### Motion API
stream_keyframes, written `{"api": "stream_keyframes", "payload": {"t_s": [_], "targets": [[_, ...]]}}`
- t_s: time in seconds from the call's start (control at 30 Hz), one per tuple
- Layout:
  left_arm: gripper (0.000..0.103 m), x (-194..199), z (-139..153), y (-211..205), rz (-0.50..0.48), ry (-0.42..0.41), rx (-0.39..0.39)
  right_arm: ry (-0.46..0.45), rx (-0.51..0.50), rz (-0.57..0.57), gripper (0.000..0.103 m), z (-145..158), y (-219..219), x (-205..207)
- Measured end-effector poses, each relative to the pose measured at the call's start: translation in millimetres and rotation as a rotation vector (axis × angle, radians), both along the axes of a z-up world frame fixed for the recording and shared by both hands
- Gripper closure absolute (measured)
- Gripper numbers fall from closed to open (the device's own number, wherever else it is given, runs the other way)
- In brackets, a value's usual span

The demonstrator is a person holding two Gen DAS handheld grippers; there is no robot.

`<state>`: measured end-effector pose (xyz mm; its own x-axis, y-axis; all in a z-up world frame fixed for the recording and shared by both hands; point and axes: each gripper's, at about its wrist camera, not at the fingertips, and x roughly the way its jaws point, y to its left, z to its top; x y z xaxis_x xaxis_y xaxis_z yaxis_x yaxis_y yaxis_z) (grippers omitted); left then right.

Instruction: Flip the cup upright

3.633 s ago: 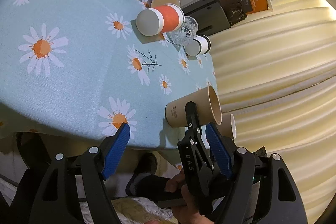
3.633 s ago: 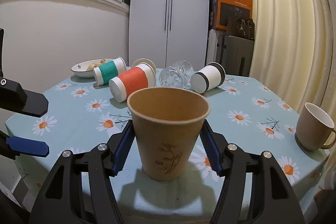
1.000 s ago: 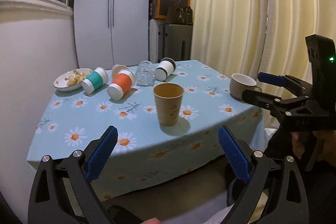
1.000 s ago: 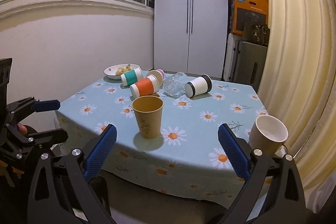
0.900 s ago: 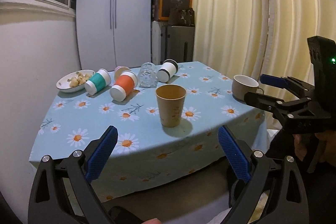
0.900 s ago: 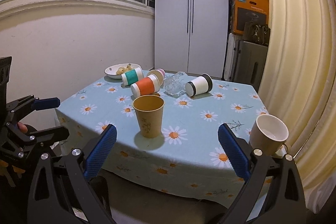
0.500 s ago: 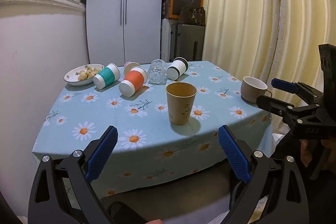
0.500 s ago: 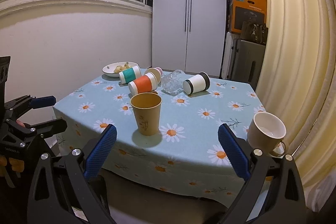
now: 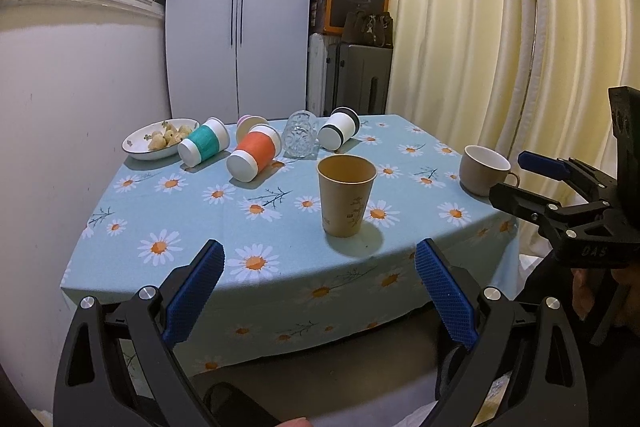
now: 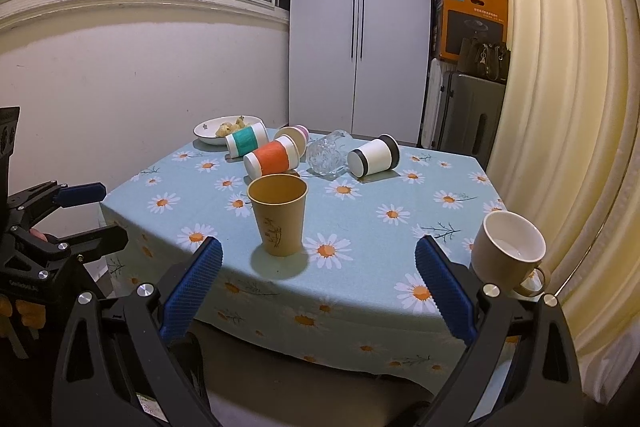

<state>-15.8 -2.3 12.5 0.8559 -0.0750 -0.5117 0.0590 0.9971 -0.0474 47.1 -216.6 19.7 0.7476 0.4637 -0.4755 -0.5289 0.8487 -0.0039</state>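
Observation:
A brown paper cup (image 9: pixel 346 195) stands upright near the front edge of the table with the daisy cloth (image 9: pixel 168 211); it also shows in the right wrist view (image 10: pixel 278 214). My left gripper (image 9: pixel 318 291) is open and empty, held back from the table's front edge. My right gripper (image 10: pixel 318 291) is open and empty too, off the front right of the table, and shows in the left wrist view (image 9: pixel 536 183). The left gripper shows at the left of the right wrist view (image 10: pixel 86 213).
At the back lie a teal-banded cup (image 9: pixel 203 145), an orange-banded cup (image 9: pixel 254 157), a pink cup (image 9: pixel 246 125), a glass (image 9: pixel 299 139) and a black-banded cup (image 9: pixel 339 133), all on their sides. A bowl of food (image 9: pixel 158 143) sits back left. A beige mug (image 9: pixel 483 170) stands upright at the right edge.
Both grippers have drawn back from the table, open and empty. The brown paper cup, earlier held between the right gripper's fingers, now stands alone and has not moved in the last second.

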Motion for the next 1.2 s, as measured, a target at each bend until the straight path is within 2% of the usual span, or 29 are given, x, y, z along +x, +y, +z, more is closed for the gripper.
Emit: {"api": "stream_keyframes", "payload": {"t_s": [1.2], "targets": [[0.009, 2.4, -3.3, 4.4, 0.011, 0.016, -0.012, 0.012, 0.000, -0.006, 0.007, -3.2, -4.0, 2.7]]}}
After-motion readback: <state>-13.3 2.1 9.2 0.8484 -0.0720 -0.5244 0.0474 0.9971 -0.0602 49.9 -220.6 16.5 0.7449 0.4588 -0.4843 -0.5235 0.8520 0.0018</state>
